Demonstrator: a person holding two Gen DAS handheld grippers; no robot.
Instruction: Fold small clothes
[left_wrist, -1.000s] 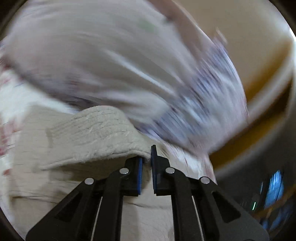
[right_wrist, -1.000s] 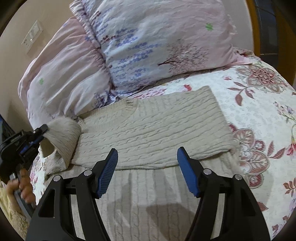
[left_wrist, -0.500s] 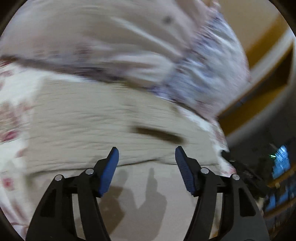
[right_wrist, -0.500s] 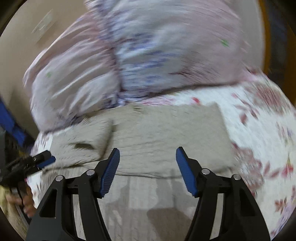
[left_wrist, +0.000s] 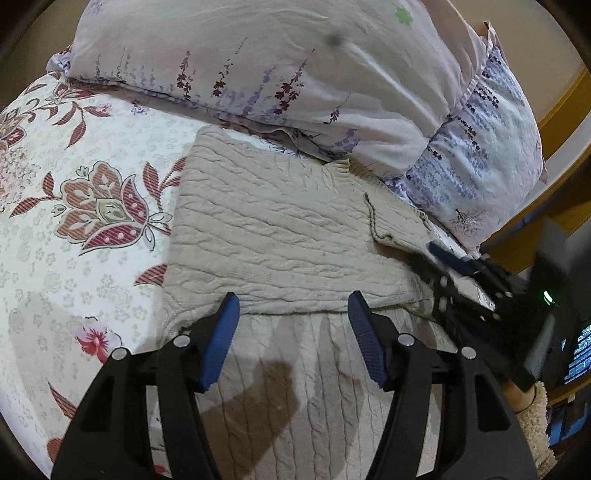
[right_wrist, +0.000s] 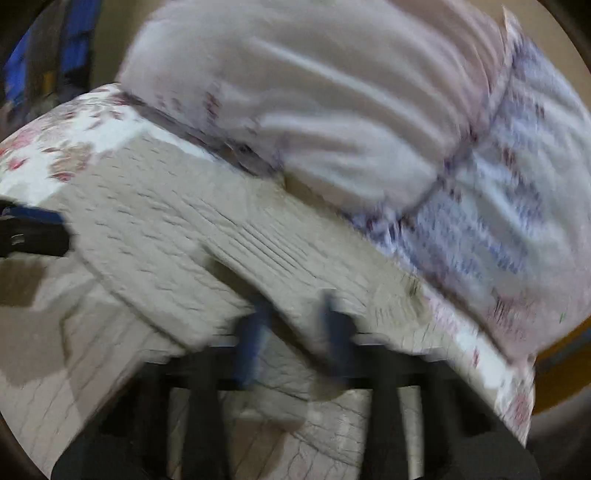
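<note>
A beige cable-knit sweater (left_wrist: 280, 236) lies flat on the flowered bedspread, its top part folded over itself. My left gripper (left_wrist: 293, 328) is open and empty, hovering over the fold's near edge. The right gripper shows in the left wrist view (left_wrist: 454, 266) at the sweater's right edge. In the blurred right wrist view the right gripper (right_wrist: 295, 339) has its blue fingers narrowed on either side of a ribbed flap of the sweater (right_wrist: 266, 251); the blur hides whether they grip it. The left gripper's tip (right_wrist: 33, 232) shows at the left edge there.
Two flowered pillows (left_wrist: 303, 62) lie against the sweater's far edge. The flowered bedspread (left_wrist: 74, 206) stretches to the left. A wooden bed frame (left_wrist: 561, 99) and dark electronics with a green light (left_wrist: 546, 295) are at the right.
My left gripper let go of the folded sleeve, opened and drew back over the sweater. The right gripper swung left to the sweater's edge and its fingers narrowed.
</note>
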